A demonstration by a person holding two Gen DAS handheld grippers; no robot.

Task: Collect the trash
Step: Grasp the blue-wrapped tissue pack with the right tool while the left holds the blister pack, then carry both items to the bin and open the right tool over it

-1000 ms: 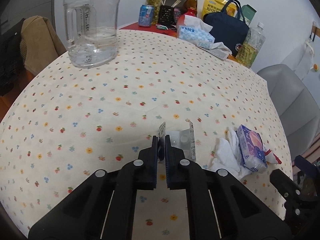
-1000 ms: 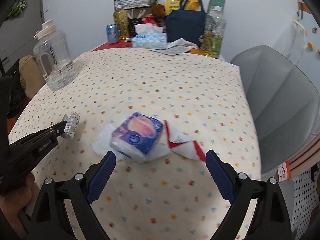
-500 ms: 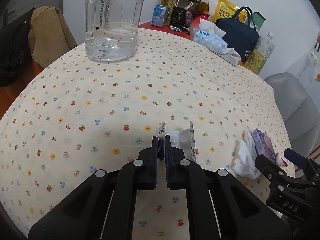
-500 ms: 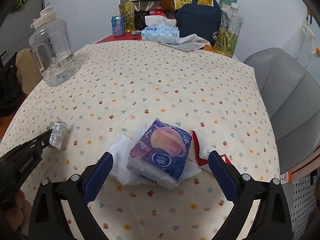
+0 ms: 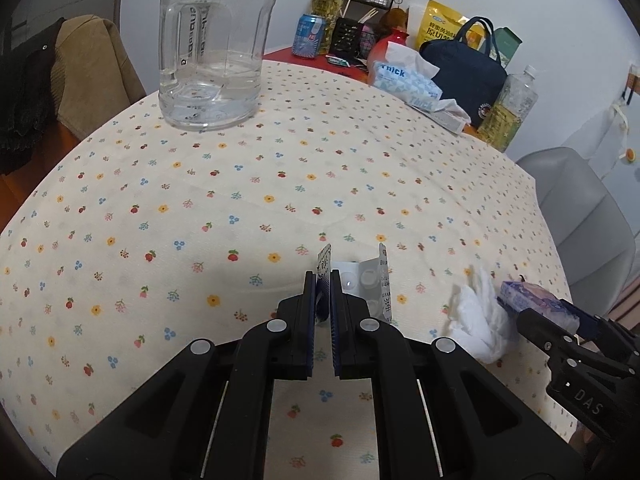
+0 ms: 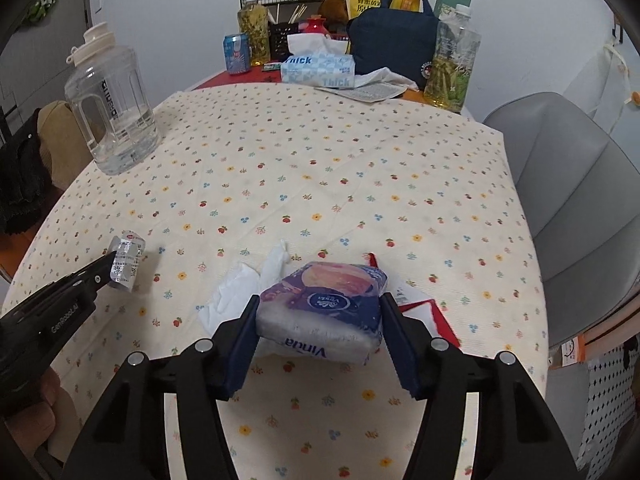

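Right wrist view: right hand-held gripper [image 6: 318, 322] clamped around tissue pack [image 6: 324, 316]; left hand-held gripper [image 5: 322, 292] pinching blister pack [image 5: 362, 284].

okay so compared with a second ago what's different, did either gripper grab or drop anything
The right gripper moved in from wide open and closed its fingers around the purple tissue pack, which now sits between both pads. The left gripper stayed shut on the pill blister pack and drifted forward over the table. The crumpled white tissue, red-and-white wrapper and water jug stayed put.
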